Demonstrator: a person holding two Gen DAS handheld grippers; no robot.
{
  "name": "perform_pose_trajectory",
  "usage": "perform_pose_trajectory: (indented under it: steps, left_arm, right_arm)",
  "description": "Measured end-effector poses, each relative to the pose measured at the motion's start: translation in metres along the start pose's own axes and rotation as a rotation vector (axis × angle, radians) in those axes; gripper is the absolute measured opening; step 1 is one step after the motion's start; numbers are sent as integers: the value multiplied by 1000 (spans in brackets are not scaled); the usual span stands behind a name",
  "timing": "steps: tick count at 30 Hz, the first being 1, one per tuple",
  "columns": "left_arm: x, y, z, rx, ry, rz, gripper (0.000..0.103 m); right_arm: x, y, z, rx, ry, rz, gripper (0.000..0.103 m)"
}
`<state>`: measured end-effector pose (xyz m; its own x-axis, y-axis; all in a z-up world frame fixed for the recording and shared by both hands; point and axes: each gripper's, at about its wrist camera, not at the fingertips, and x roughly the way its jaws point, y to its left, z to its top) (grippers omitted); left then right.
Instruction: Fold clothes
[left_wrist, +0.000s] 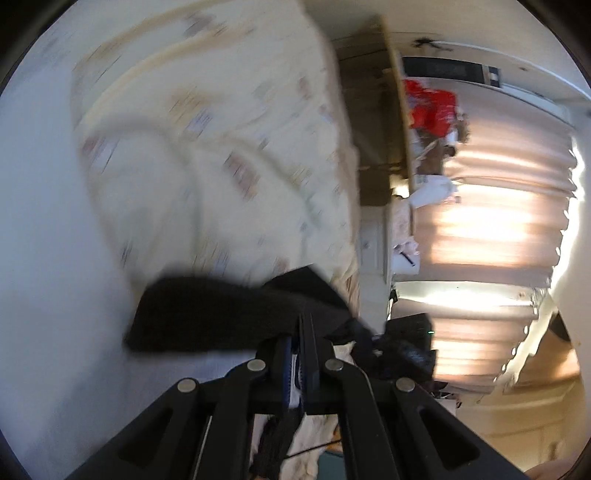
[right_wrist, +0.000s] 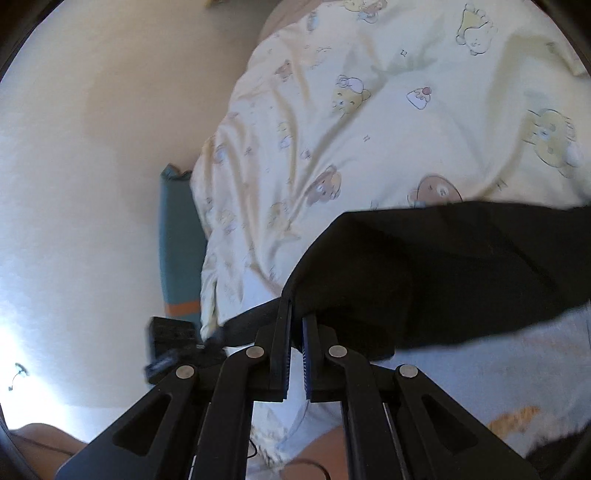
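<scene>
Black garment (right_wrist: 461, 273) held up over printed duvet (right_wrist: 369, 110), stretched between both grippers. Left gripper (left_wrist: 300, 328) fingers clamped on cloth; right gripper (right_wrist: 297, 321) fingers pinching an edge. Keep tension even, corners level.

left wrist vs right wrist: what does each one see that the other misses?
Only the left wrist view shows the room beyond the bed: sunlit curtains, a cluttered shelf with something red, and the other tongs' black body. It is motion-blurred.

Only the right wrist view shows a teal cushion with an orange stripe, a small black device and sharp cartoon prints on the bedding.

Both show the pale yellow printed duvet and the black garment, gripped at its edge by closed left tongs and right tongs.
</scene>
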<state>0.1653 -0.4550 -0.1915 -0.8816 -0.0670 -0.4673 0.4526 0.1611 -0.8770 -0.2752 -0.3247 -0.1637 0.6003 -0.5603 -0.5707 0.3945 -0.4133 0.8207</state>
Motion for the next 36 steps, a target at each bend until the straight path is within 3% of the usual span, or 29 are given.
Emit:
perform_pose_trajectory:
  steps: [2,6,11,12,13,14,15,16,18,20,25,30,36]
  left_arm:
    - [13,0,-27,-6,68,29,1]
    - [39,-1,-82,-17,204,86,1]
    - [107,43,-140,-118,495,310,1]
    - [110,46,-139,-123,501,321,1]
    - [108,48,-135,-121,486,319,12]
    - [107,49,-130,-119,472,318,30]
    - [105,50,-126,-117,458,316,37]
    - [104,52,-122,-115,444,315,41]
    - [101,55,-113,-111,416,312,42]
    - [98,57,-104,-107,388,309,47]
    - [90,64,-83,-96,317,301,47]
    - [83,71,-61,-86,247,293,47]
    - [69,78,-54,-94,168,276,47]
  right_arm:
    - [-18,-1,-16,-11,26,-22,5]
    - [-39,-45,-46,33,76,-112,5]
    - [-44,-119,-77,107,156,-254,5]
    - [-41,-138,-81,133,173,-280,5]
    - [-39,-155,-85,153,179,-296,6]
    - [-41,-163,-86,156,162,-293,10]
    - [-45,-164,-86,145,141,-302,12]
    - [-50,-163,-84,124,128,-330,13]
    - [-63,-152,-77,54,104,-409,39]
    - [-75,-142,-71,9,77,-453,56]
    - [-72,-99,-52,-64,50,-353,57]
    - [10,-36,-46,-242,184,-244,57]
    - [105,-17,-42,-395,298,-298,55]
